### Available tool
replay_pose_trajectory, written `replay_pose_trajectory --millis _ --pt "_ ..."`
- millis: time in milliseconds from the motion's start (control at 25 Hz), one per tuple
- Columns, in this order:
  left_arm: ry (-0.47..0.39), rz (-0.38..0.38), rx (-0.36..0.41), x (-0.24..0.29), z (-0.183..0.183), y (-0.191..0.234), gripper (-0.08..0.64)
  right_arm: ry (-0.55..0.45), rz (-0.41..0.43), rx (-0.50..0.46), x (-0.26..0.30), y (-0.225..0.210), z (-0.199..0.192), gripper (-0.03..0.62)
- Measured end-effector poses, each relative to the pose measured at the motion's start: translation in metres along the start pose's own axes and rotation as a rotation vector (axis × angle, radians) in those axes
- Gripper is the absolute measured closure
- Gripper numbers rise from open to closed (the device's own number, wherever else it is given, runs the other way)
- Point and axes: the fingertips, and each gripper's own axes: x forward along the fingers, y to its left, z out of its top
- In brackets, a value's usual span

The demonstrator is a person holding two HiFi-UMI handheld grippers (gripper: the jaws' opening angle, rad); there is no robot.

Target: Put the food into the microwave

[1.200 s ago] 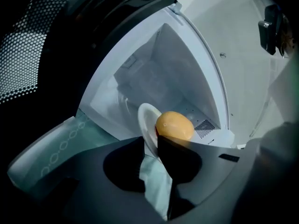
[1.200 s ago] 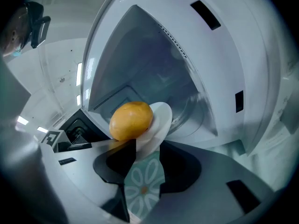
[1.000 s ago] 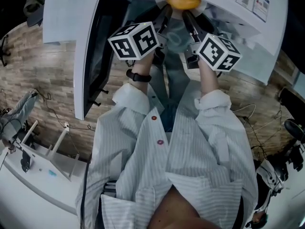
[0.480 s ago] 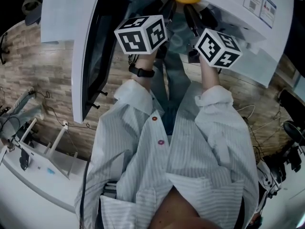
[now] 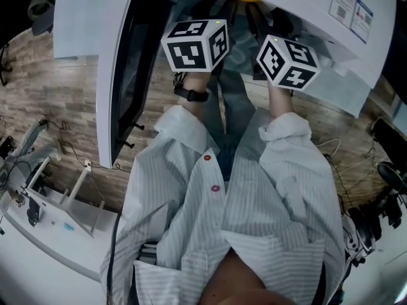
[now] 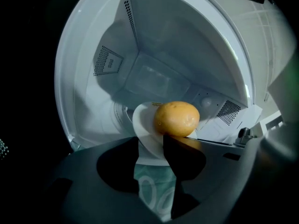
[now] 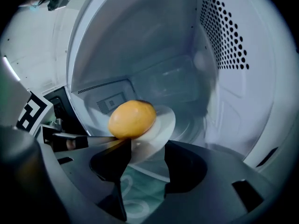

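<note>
Both of your grippers reach into the open white microwave [image 5: 299, 5], whose door [image 5: 82, 18] hangs wide at the left. The white round plate [image 6: 144, 125] is inside the cavity, close to the near opening, and the round yellow-orange piece of food [image 6: 176, 119] sits on top of it.

Your left gripper [image 6: 150, 141] is at the plate's left rim. Its jaws are opening, with the rim between them and no clamp on it.

Your right gripper [image 7: 147, 146] is at the plate's right rim. Its jaws are opening too: the rim lies close to one jaw, with a clear gap to the other. The food is therefore between your two grippers, just beyond their tips.

From the head view the fingertips are tucked under the microwave's top. Only the two black-and-white marker cubes show, the left [image 5: 196, 44] and the right [image 5: 286, 61] side by side, with your striped sleeves [image 5: 184, 129] behind them.
</note>
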Motion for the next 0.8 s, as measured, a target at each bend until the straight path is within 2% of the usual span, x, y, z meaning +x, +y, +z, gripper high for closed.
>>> replay_pose_trajectory --millis 360,560,800 --pt "0.018 0.05 0.03 0.001 0.003 0.009 0.387 0.022 -0.03 -0.045 0.008 0.001 0.001 0.352" --pt "0.0 0.105 0.118 0.001 0.004 0.018 0.382 0.028 -0.071 -0.09 0.009 -0.005 0.002 0.341" --pt "-0.014 0.086 0.098 0.001 0.008 0.019 0.382 0.037 -0.107 -0.123 0.01 -0.013 0.003 0.327"
